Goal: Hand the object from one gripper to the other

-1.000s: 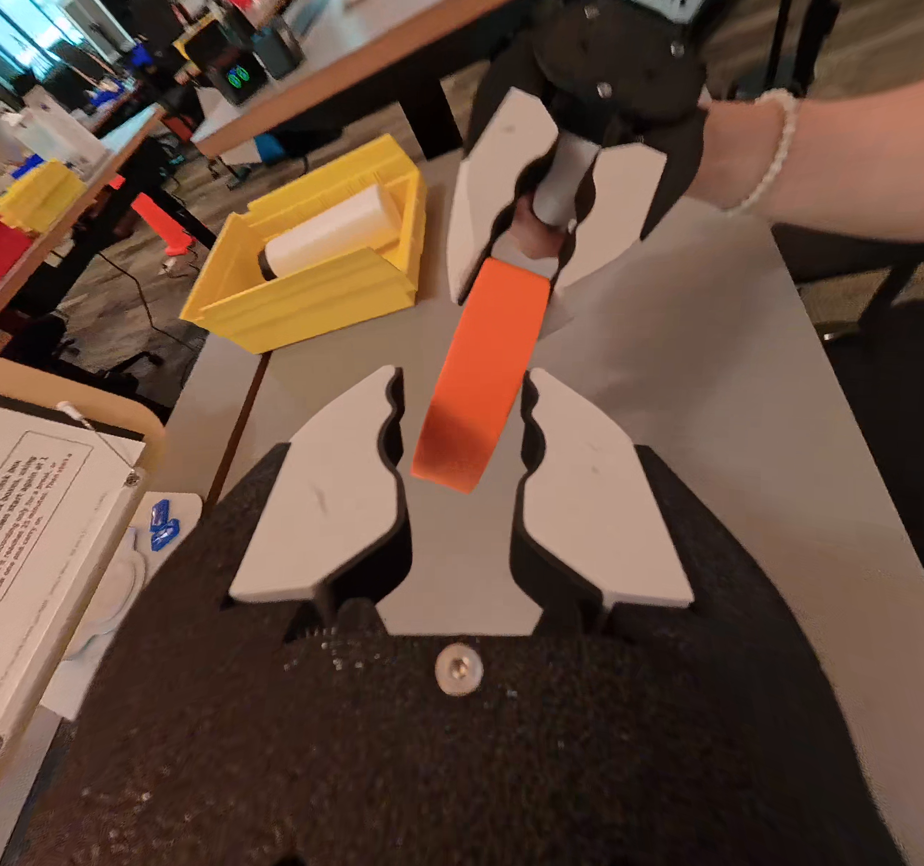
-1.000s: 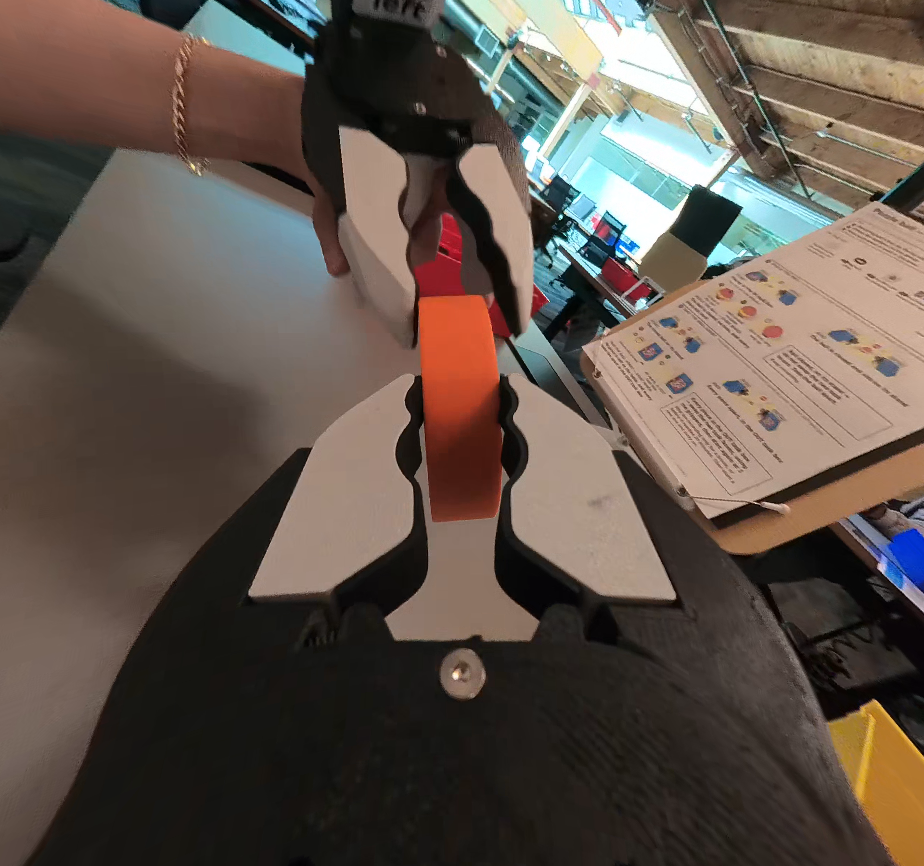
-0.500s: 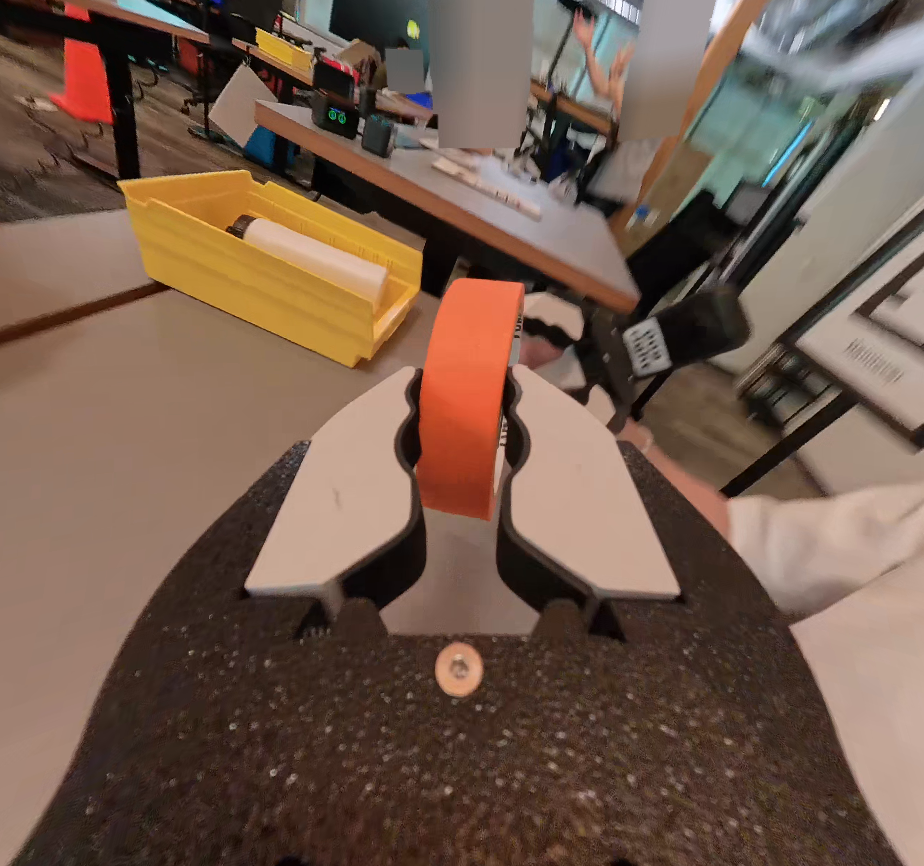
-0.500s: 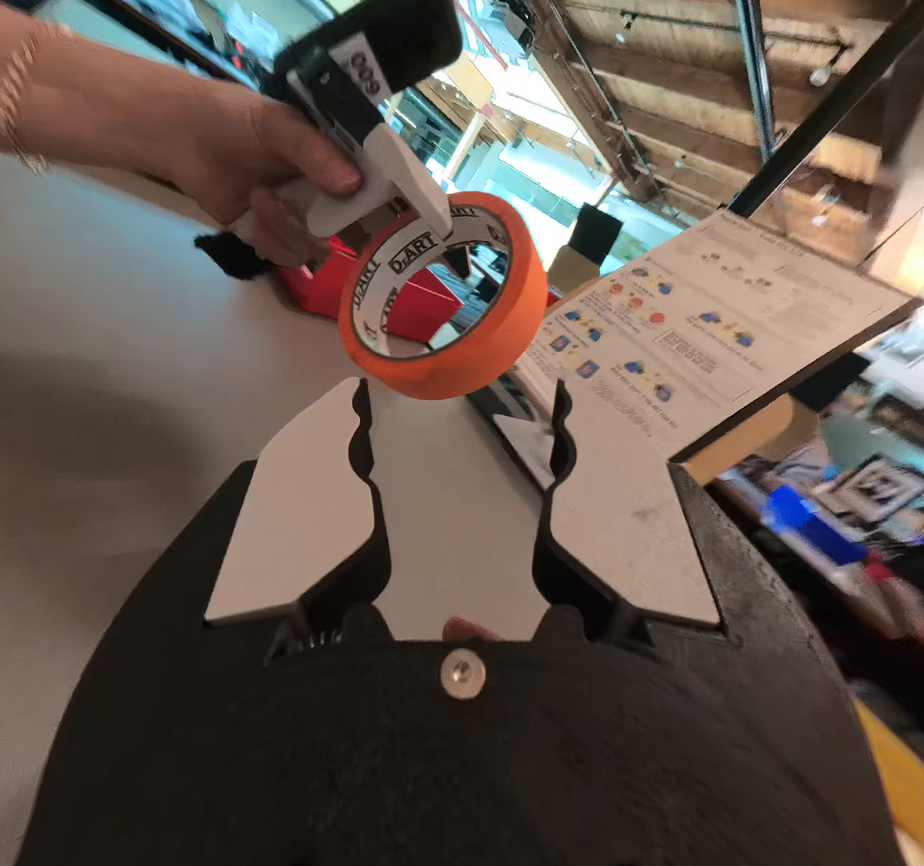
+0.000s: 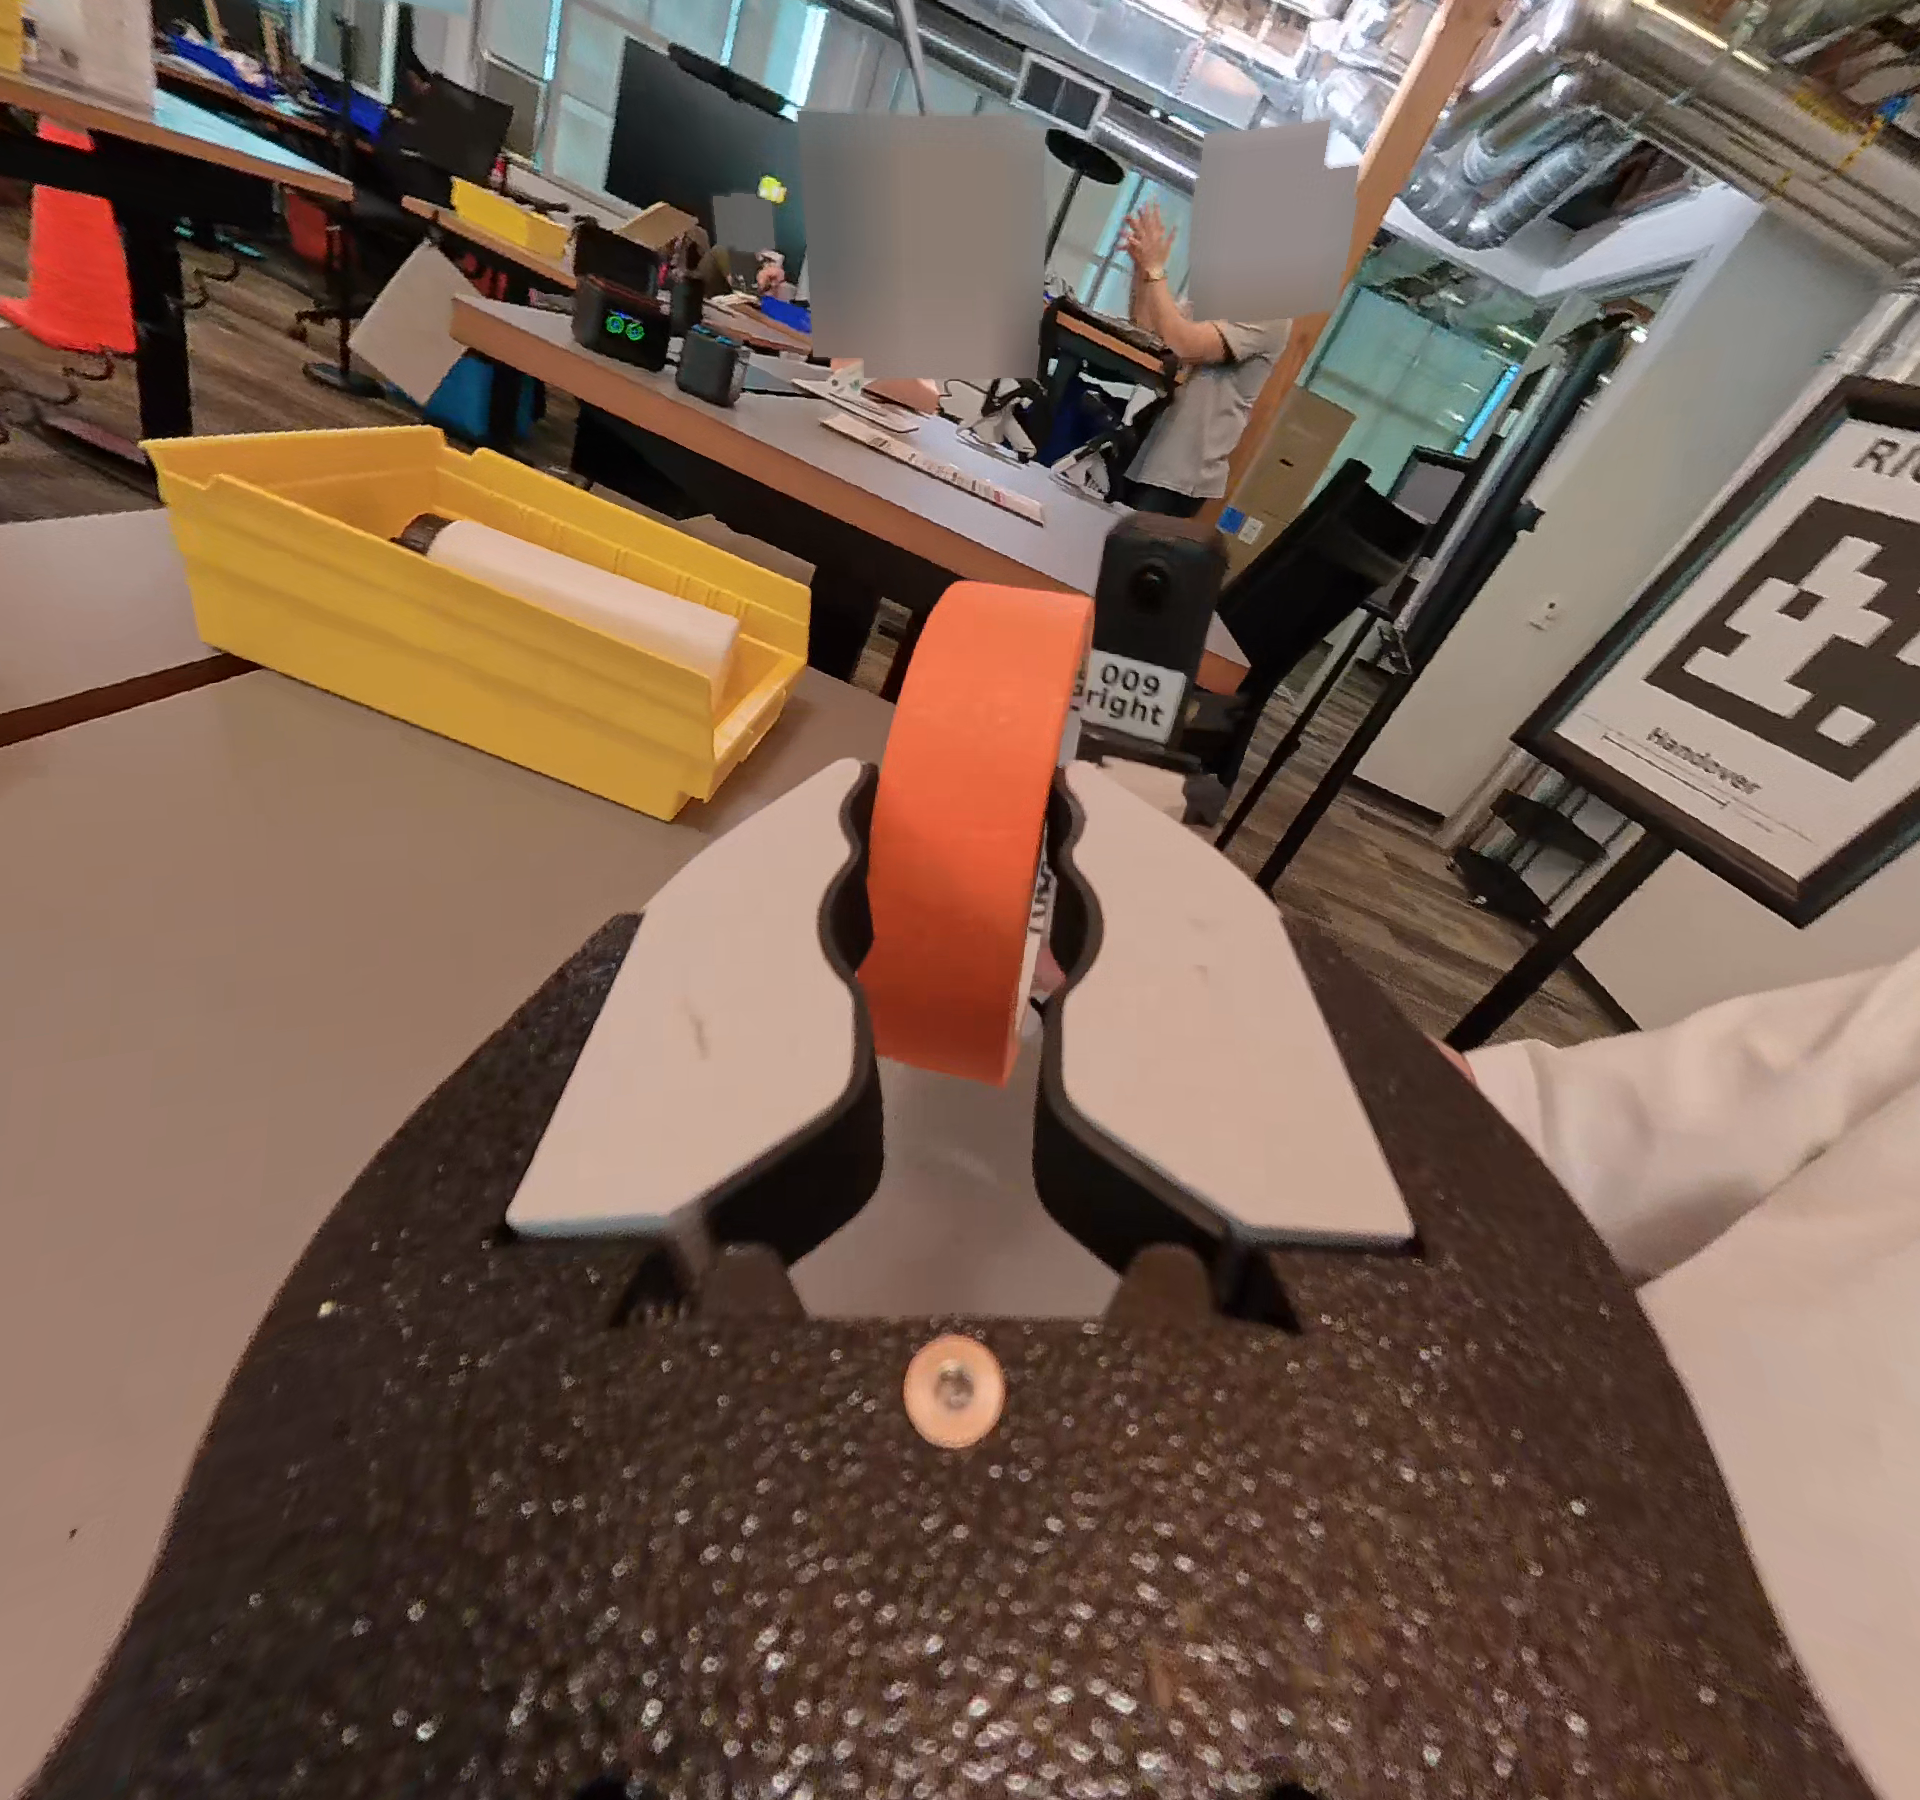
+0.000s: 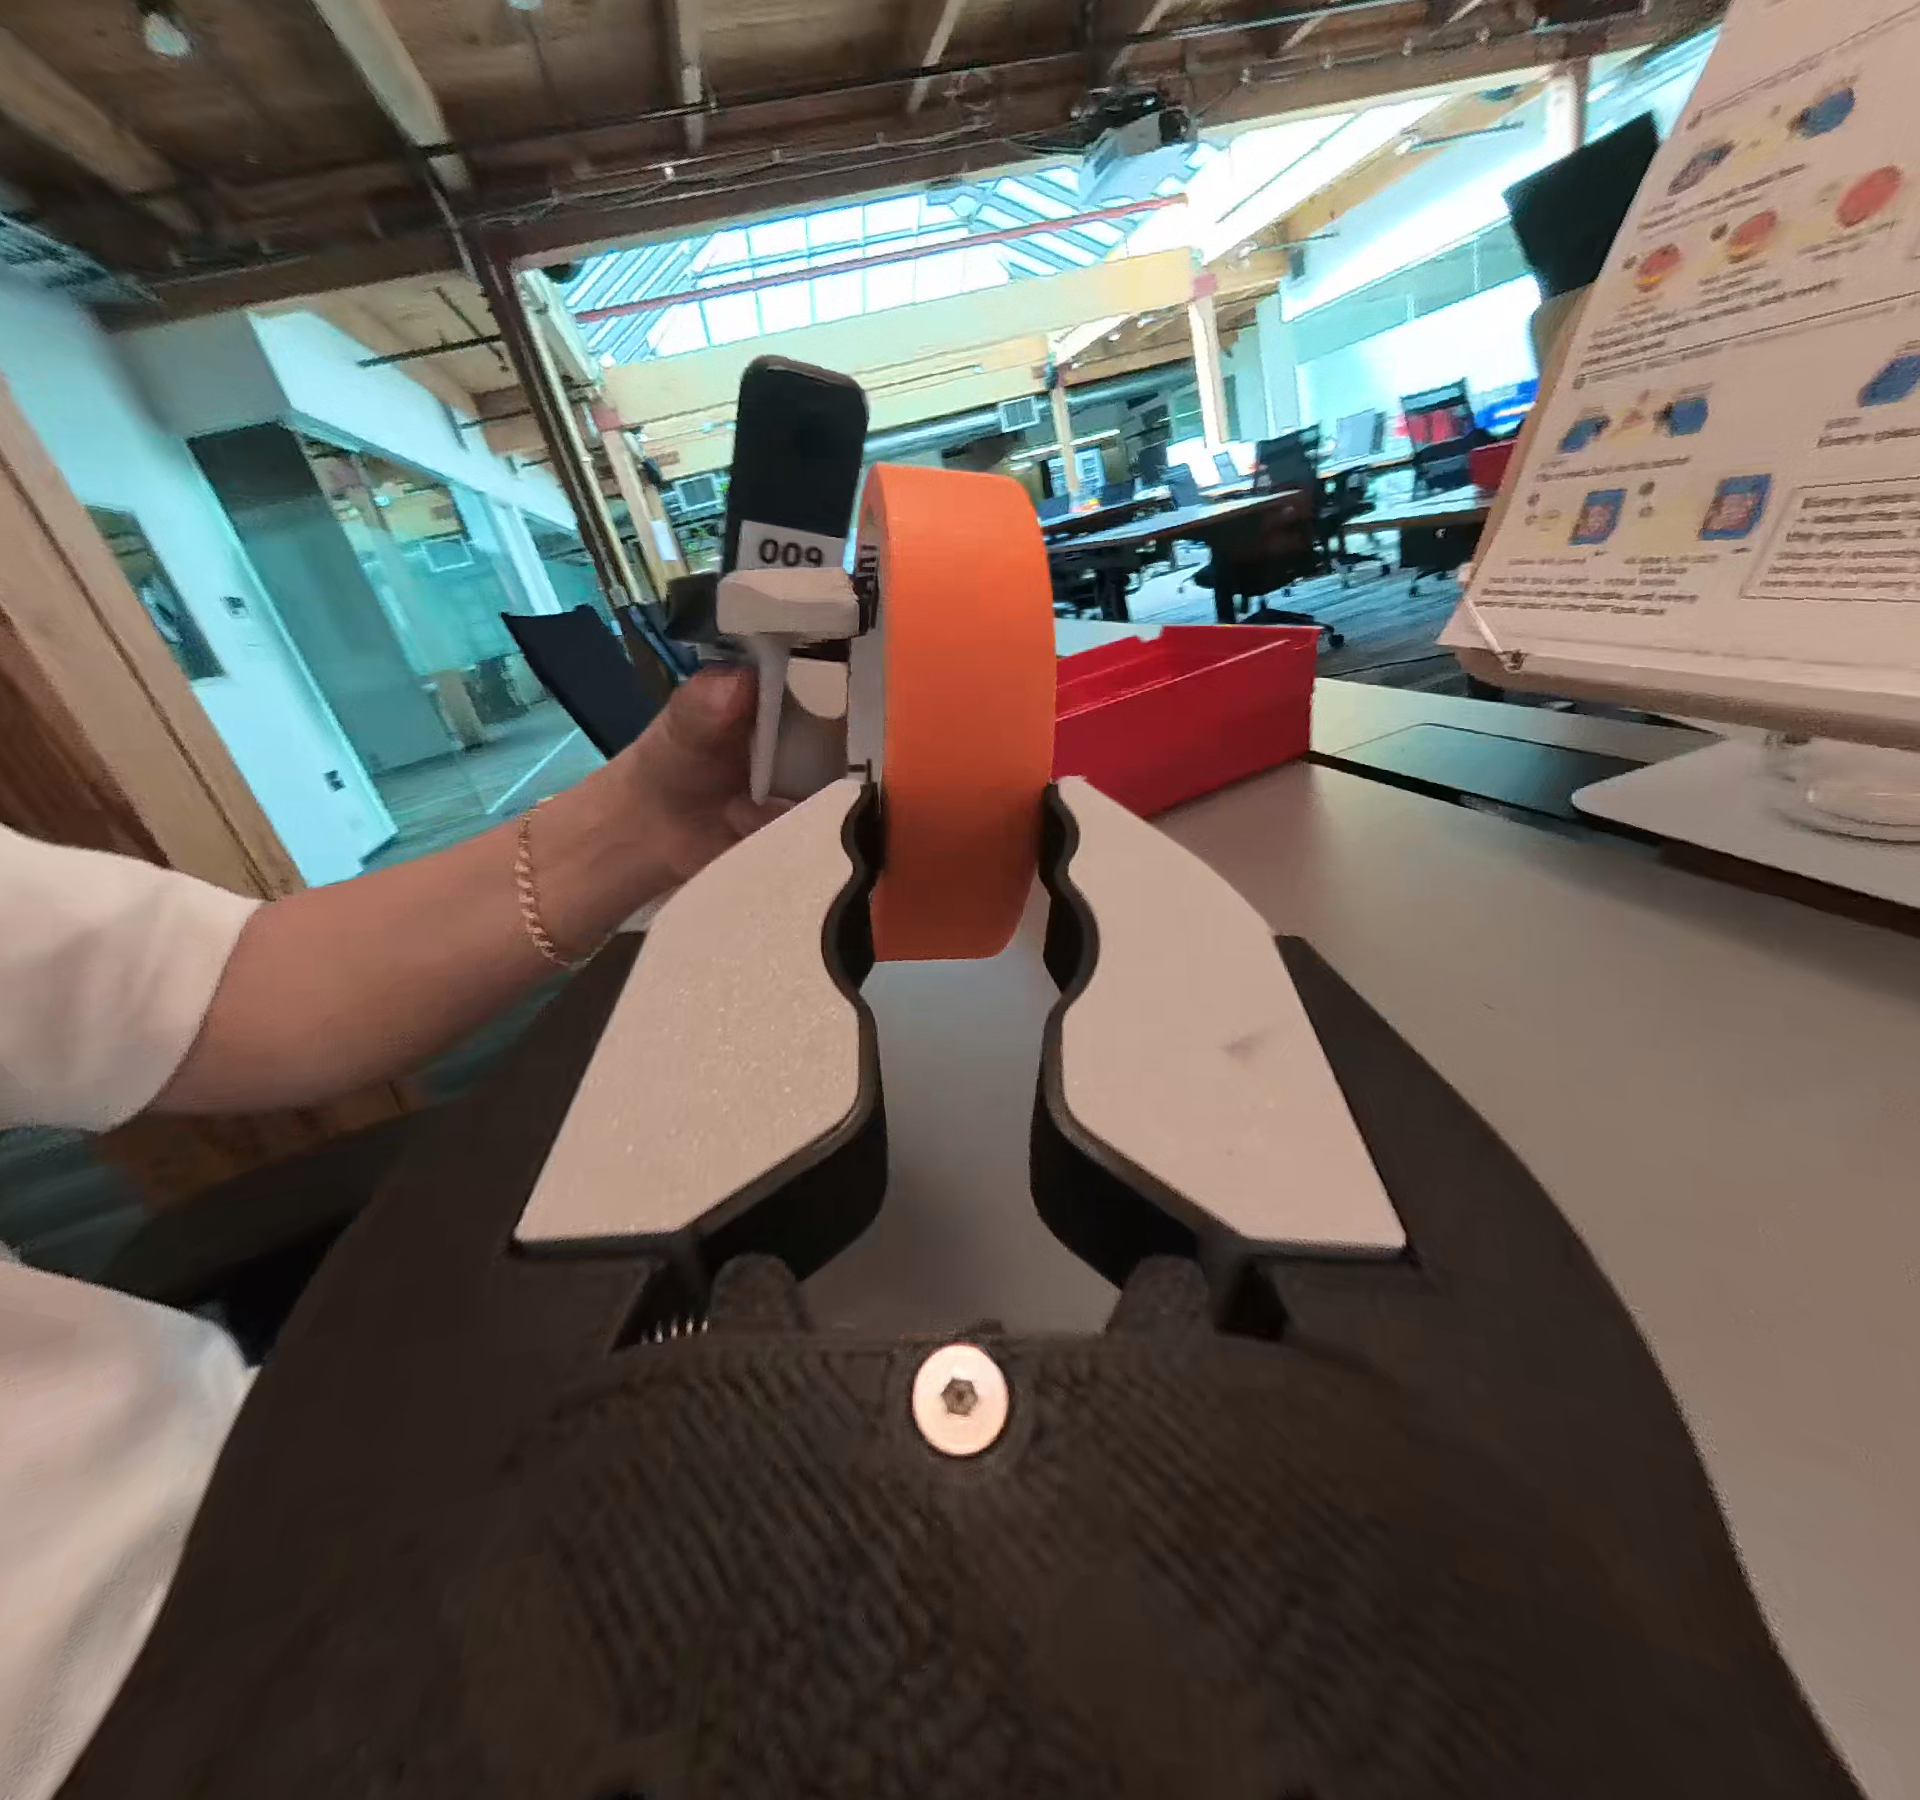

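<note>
Left wrist view
Left tool (image 5: 956, 857): clamps the orange tape roll (image 5: 961, 836), held upright on edge above the counter (image 5: 260, 919).
Yellow bin (image 5: 468, 607): at 10 o'clock, holding a white cylinder (image 5: 582, 592).

Right wrist view
Right tool (image 6: 951, 857): fingers flank the roll (image 6: 961, 711); whether they press it, cannot tell.
Red bin (image 6: 1184, 701): at 1 o'clock.
</note>
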{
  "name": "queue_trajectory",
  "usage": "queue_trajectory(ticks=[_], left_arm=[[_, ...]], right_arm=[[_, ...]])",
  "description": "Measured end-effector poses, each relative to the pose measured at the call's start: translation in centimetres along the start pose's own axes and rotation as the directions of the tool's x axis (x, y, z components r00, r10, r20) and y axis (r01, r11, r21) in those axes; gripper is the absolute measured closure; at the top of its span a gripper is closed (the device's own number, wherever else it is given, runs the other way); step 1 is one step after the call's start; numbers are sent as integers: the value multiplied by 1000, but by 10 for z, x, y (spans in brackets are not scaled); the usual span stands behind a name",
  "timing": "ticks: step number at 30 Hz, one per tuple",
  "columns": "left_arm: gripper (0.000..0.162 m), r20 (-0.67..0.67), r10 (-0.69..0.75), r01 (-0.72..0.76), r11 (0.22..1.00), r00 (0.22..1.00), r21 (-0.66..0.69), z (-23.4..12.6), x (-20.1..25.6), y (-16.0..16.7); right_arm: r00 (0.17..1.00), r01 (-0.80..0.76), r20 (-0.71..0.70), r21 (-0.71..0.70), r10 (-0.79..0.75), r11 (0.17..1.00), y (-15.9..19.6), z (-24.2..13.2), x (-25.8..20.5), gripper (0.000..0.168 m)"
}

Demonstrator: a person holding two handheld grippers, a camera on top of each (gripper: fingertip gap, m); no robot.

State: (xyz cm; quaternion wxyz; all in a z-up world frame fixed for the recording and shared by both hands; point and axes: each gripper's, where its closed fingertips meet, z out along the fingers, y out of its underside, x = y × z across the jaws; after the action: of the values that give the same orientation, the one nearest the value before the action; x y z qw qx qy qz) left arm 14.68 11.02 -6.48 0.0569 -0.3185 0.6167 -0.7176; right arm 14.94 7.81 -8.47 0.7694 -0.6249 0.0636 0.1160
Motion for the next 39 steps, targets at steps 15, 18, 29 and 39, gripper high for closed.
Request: queue_trajectory(ticks=[15,18,29,39], left_arm=[[112,-123,673,-554,475,729,-684,-2,4,40],[133,-213,666,-550,346,715,-760,-1,1,55],[135,138,345,-230,824,928,-518,0,-22,17],[135,181,-490,519,834,853,-187,-14,-43,14]], right_arm=[[902,409,41,-404,-430,818,29,-5,-14,140],[890,431,51,-424,-454,797,32,-2,-18,140],[839,502,-120,-205,-531,840,-4,-12,-2,86],[-140,903,-141,-425,-980,-68,-4,-3,-1,79]])
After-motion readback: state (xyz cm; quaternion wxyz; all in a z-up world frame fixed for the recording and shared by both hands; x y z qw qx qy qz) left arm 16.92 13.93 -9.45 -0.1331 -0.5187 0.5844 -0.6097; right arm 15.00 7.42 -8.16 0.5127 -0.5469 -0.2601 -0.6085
